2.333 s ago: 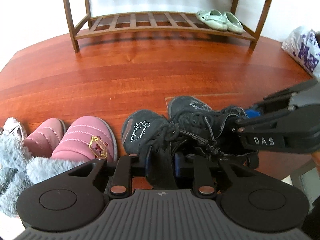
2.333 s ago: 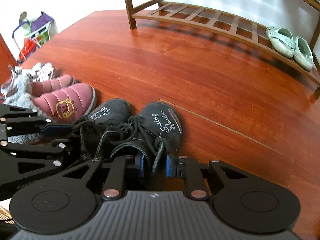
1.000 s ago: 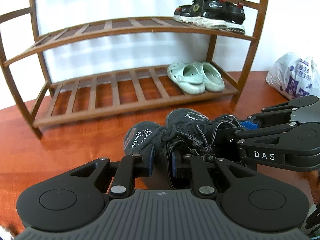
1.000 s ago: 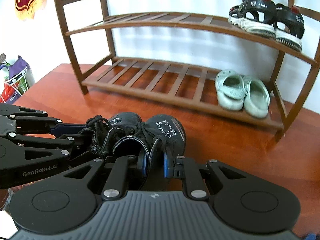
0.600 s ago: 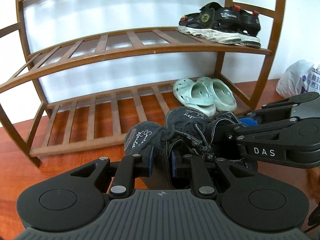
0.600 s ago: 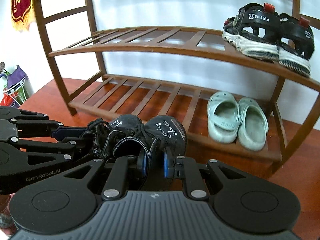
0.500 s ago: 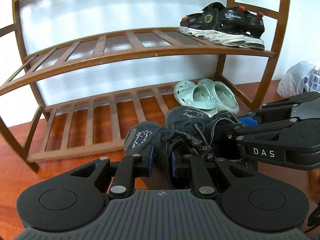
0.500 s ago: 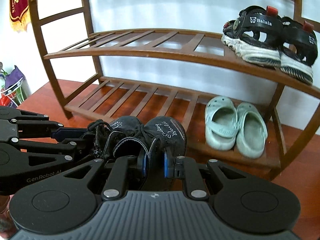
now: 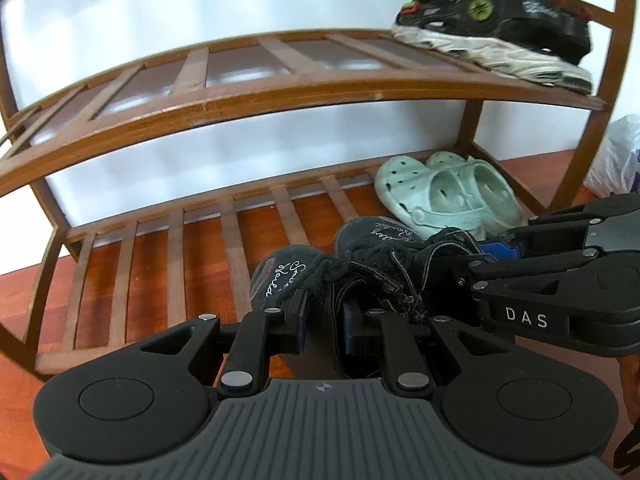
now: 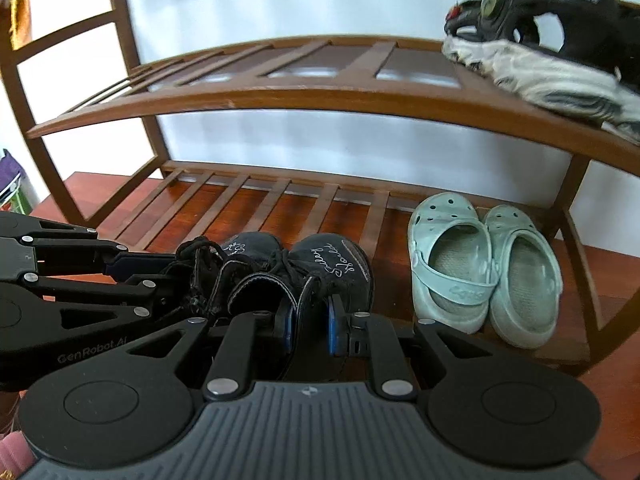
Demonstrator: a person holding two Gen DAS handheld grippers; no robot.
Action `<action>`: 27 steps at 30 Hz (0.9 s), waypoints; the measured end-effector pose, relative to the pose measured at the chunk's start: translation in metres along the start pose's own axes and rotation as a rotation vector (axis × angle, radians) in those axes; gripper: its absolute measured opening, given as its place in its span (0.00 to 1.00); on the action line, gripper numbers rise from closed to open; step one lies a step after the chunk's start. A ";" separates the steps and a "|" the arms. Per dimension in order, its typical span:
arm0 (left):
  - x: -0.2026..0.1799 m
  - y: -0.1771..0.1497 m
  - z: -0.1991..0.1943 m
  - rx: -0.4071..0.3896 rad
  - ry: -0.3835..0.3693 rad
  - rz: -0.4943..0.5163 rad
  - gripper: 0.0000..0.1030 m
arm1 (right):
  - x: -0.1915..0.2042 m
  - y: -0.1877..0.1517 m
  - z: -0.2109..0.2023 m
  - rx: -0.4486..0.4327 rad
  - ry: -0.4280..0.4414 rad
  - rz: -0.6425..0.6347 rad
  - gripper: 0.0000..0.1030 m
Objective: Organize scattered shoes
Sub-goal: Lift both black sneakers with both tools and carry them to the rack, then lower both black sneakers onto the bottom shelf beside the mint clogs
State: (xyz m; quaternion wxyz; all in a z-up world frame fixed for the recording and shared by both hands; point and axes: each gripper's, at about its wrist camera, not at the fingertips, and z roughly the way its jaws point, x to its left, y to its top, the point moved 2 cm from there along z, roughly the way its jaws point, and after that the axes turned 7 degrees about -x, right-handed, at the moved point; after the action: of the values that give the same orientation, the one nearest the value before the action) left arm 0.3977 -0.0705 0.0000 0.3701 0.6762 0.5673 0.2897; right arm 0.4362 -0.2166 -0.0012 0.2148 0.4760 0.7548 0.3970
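Both grippers angle downward side by side: left gripper (image 9: 322,318) clamps the left boot (image 9: 286,276), right gripper (image 10: 308,322) the right boot (image 10: 332,264), over the lower shelf (image 10: 256,204)

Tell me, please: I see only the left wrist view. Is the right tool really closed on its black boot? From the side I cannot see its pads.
Observer: Yes. In the right wrist view, the right tool presses both blue pads on the rear collar of the right boot.
Operator: In my view that boot overlaps the mint clogs. Do they touch?
Observer: No. A strip of the bare bottom shelf shows between the boot's toe and the nearer clog.
Operator: Is anything left of the rack?
Observer: A purple and green thing shows at the picture's edge, past the rack's left post. It is too cut off to name.
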 end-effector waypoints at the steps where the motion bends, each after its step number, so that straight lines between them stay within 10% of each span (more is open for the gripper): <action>1: 0.001 0.001 0.006 0.004 0.001 0.003 0.18 | 0.000 0.000 0.005 0.000 -0.004 -0.001 0.17; 19: 0.016 0.006 0.046 -0.005 -0.010 -0.022 0.22 | -0.022 0.003 0.049 -0.013 -0.044 0.046 0.24; 27: 0.022 0.007 0.034 -0.005 -0.007 -0.078 0.42 | -0.020 0.004 0.035 -0.022 -0.047 0.044 0.33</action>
State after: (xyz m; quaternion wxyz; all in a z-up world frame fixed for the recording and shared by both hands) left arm 0.4332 -0.0554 -0.0137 0.3847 0.6535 0.5914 0.2742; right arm 0.4719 -0.2200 -0.0195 0.2289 0.4995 0.7344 0.3985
